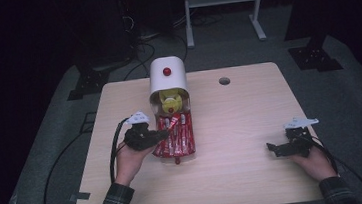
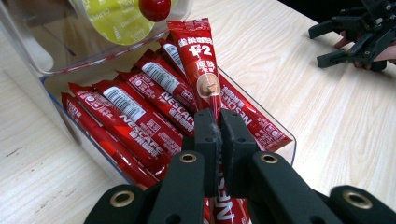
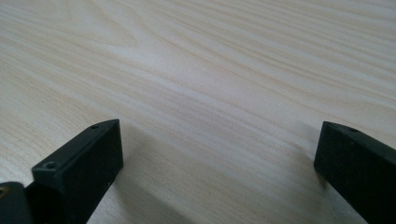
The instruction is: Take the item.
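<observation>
A clear drawer tray (image 1: 190, 131) (image 2: 285, 135) full of red Nescafe coffee sticks (image 1: 180, 141) (image 2: 140, 112) is pulled out from under a white capsule dispenser (image 1: 167, 75). My left gripper (image 1: 164, 132) (image 2: 219, 122) is shut on one red stick (image 2: 198, 70) (image 1: 172, 123), which is tilted up above the others. A yellow capsule (image 1: 170, 103) (image 2: 119, 18) sits behind a clear door with a red knob (image 2: 155, 7). My right gripper (image 1: 274, 149) (image 3: 219, 149) (image 2: 327, 44) rests open on the table at the right, nothing between its fingers.
The light wooden table (image 1: 240, 111) has a round cable hole (image 1: 224, 81) at the back. A white metal stand (image 1: 222, 7) is on the floor beyond it. Cables trail off the table's left side.
</observation>
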Demonstrator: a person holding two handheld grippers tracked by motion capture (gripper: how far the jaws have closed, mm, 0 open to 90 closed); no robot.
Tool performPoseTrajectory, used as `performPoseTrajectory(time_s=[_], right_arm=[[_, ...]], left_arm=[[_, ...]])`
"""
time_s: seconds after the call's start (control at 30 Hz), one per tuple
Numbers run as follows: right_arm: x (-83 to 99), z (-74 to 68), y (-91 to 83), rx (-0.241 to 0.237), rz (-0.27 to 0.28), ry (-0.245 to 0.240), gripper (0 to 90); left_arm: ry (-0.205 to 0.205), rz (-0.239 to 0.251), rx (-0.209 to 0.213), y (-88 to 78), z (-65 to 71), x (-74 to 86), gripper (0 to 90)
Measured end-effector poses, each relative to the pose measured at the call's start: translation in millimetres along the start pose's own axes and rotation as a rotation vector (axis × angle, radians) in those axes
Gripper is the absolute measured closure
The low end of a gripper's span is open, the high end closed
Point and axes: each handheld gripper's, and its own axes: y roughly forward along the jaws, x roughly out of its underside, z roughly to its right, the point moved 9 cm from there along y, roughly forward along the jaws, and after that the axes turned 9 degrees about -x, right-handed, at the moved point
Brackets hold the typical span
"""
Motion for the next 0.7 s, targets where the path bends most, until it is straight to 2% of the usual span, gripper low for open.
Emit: performPoseTrajectory(time_s=[0.7], right_arm=[[0.0, 0.0, 0.0, 0.000, 0.000, 0.000, 0.4]], left_arm=[[-0.029, 0.006, -0.030, -16.0, -15.3, 7.4, 86.6]])
